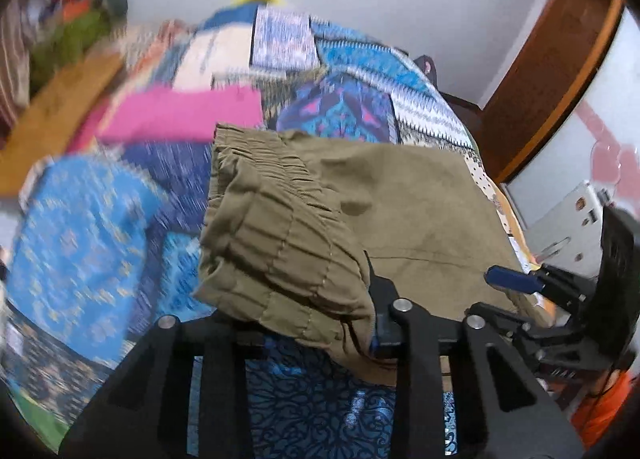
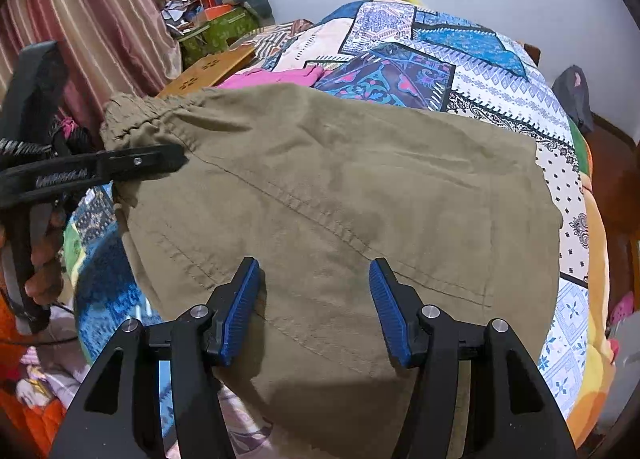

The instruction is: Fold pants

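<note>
Olive-khaki pants lie on a patchwork bedspread; they also show in the left wrist view. My left gripper is shut on the gathered elastic waistband, which bunches over its fingers and hides the pads. In the right wrist view the left gripper reaches in from the left onto the waistband corner. My right gripper is open and empty, its blue pads spread just above the flat pants fabric. It shows at the right edge of the left wrist view.
A pink garment lies on the bed beyond the pants. A wooden board and a cluttered pile with a green box sit at the bed's far left by striped curtains. A wooden door frame stands right.
</note>
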The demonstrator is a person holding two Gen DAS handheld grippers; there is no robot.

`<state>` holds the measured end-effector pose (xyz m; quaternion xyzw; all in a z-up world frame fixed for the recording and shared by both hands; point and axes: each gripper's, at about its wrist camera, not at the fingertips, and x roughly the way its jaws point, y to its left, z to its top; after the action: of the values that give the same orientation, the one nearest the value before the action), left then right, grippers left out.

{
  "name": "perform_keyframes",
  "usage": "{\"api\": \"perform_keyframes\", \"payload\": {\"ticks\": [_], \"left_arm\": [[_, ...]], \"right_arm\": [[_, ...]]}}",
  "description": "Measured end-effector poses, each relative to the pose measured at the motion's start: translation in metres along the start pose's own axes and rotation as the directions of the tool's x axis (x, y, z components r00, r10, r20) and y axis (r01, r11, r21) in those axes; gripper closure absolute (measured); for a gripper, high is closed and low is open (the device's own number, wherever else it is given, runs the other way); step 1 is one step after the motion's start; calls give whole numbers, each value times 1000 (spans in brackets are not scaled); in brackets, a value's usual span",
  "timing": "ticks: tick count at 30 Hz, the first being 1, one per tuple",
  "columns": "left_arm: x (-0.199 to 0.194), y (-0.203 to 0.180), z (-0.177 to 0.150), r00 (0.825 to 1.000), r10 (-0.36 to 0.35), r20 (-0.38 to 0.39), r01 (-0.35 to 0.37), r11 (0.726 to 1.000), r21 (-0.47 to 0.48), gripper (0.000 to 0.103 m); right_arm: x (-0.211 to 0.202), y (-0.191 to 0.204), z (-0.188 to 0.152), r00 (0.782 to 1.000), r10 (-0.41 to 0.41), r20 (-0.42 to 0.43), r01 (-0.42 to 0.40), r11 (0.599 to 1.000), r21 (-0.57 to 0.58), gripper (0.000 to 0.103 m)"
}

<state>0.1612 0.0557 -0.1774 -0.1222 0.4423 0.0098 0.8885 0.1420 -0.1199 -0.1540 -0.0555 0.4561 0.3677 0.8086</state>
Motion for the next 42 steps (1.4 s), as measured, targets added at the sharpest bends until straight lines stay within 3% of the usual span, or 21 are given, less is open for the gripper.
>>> {"api": "perform_keyframes", "payload": {"ticks": [7,12,18,23,28,32,37,42], "left_arm": [[-45,-4,12,985,84,153,-94,994,59,75],[-75,-2,10,969,110,220,-127,989,69,75],[-87,-3,6,967,103,233,-126,988,87,76],[-87,-23,5,962,110,251,-150,977,149,76],[-89,-44,10,958,87,275,-144,970,196,76],[-87,-59,11,960,68,273,-134,964,230,76],[-80,-83,10,964,48,262,-122,954,274,76],[-72,-105,5,974,11,227,-84,946,312,76]], "right_arm": [[-10,15,27,993,6,116,-9,1000,26,50],[22,43,37,999,19,36,-17,999,-44,50],[49,68,33,996,70,-55,-74,993,-86,50],[48,73,28,996,66,-55,-70,994,-87,50],[10,49,16,998,56,25,-55,998,-16,50],[-34,17,-7,995,-27,96,23,999,44,50],[-61,-21,-43,983,-165,82,155,980,122,48],[-58,-42,-73,987,-158,38,148,969,199,48]]}}
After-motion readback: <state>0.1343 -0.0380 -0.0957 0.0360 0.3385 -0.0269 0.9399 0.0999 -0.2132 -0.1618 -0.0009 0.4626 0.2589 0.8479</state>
